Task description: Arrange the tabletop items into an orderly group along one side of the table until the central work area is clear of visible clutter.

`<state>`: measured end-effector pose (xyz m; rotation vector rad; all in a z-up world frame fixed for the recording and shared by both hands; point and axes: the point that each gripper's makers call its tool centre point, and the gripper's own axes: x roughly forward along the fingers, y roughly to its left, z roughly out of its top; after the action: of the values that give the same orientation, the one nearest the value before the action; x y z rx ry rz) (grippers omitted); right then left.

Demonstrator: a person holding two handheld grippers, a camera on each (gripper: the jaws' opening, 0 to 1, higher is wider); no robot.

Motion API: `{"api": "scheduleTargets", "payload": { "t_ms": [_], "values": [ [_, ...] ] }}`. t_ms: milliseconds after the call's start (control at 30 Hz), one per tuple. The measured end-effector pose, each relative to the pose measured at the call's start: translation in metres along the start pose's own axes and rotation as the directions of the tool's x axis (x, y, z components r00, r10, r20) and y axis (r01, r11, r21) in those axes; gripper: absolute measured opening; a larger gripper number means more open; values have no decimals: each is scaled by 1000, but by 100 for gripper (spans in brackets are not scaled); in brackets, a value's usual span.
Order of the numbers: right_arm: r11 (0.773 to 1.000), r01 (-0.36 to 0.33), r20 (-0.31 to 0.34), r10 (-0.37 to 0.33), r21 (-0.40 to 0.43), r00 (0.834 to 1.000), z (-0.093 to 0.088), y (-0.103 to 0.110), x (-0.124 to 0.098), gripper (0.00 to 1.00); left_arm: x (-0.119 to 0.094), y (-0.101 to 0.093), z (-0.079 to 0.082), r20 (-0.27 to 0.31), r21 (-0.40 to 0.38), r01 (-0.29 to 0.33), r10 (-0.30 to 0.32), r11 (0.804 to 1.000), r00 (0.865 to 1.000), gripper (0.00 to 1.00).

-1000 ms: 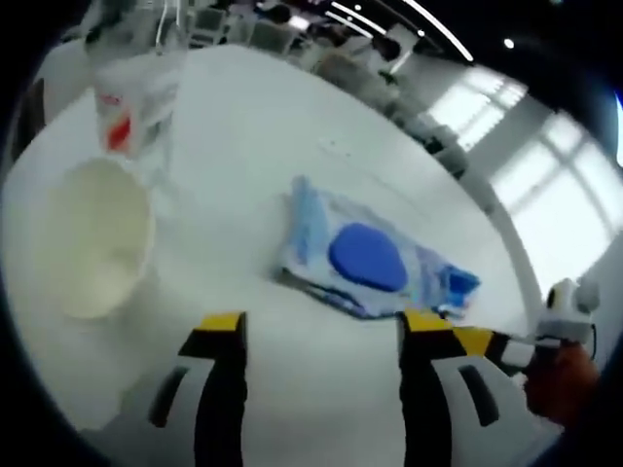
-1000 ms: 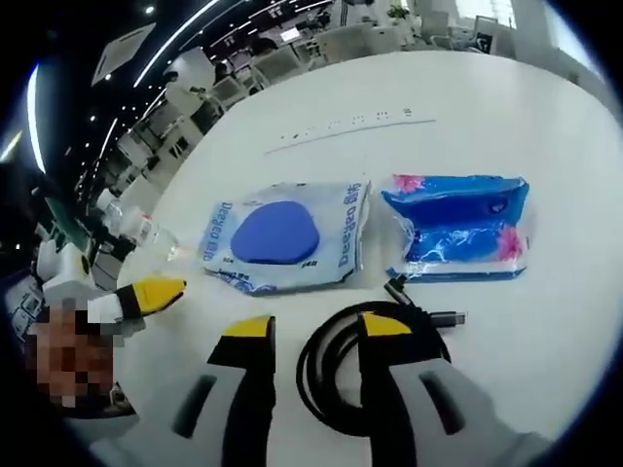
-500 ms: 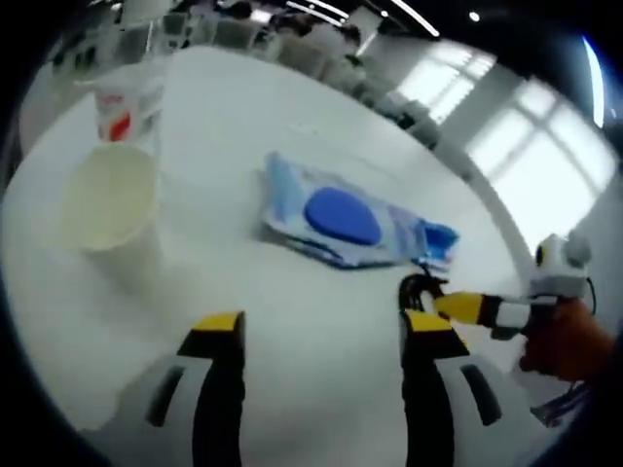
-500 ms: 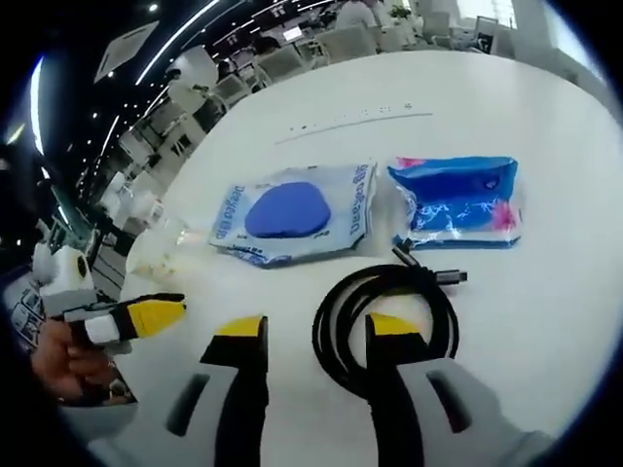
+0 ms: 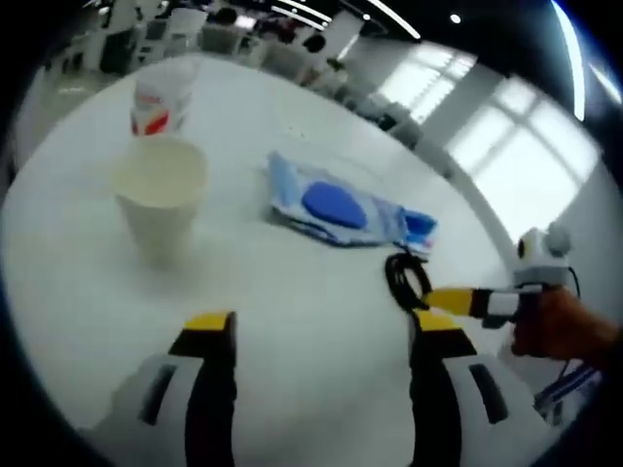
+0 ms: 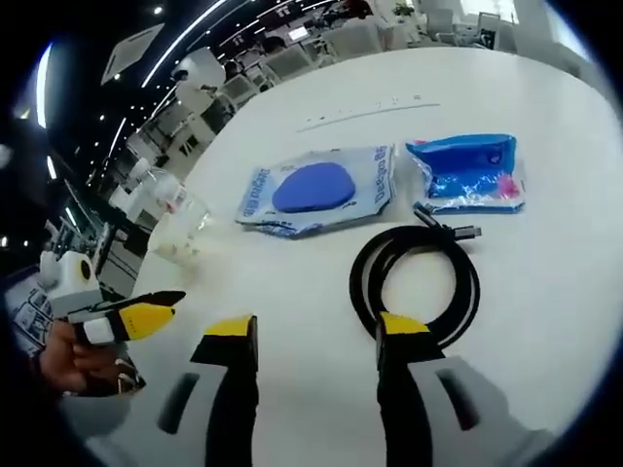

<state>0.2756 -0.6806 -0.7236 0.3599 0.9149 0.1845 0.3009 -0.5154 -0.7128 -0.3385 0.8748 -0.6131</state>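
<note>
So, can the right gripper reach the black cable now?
Probably yes: the right gripper is open, and the coiled cable lies just ahead of its jaws on bare table, with nothing between them.

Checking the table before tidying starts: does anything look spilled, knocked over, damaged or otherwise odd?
Nothing stands out. The paper cup stands upright, the wipes pack and blue packet lie flat side by side, and the black cable sits neatly coiled. No spill shows on the white table.
</note>
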Motion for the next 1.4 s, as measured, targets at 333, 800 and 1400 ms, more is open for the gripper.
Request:
{"api": "scheduleTargets", "payload": {
  "t_ms": [333,800,1400],
  "values": [
    [999,38,3,-38,29,999,-30,-2,-22,51,-40,22,-19,-19,112,-3,5,994,1000,79],
    [998,54,66,-57,43,996,-39,-4,-54,59,-67,46,-14,59,155,-59,50,986,997,87],
    [993,106,122,-101,-40,987,-62,7,-88,68,-77,46,-11,72,193,-70,57,979,996,91]
  ]
}}
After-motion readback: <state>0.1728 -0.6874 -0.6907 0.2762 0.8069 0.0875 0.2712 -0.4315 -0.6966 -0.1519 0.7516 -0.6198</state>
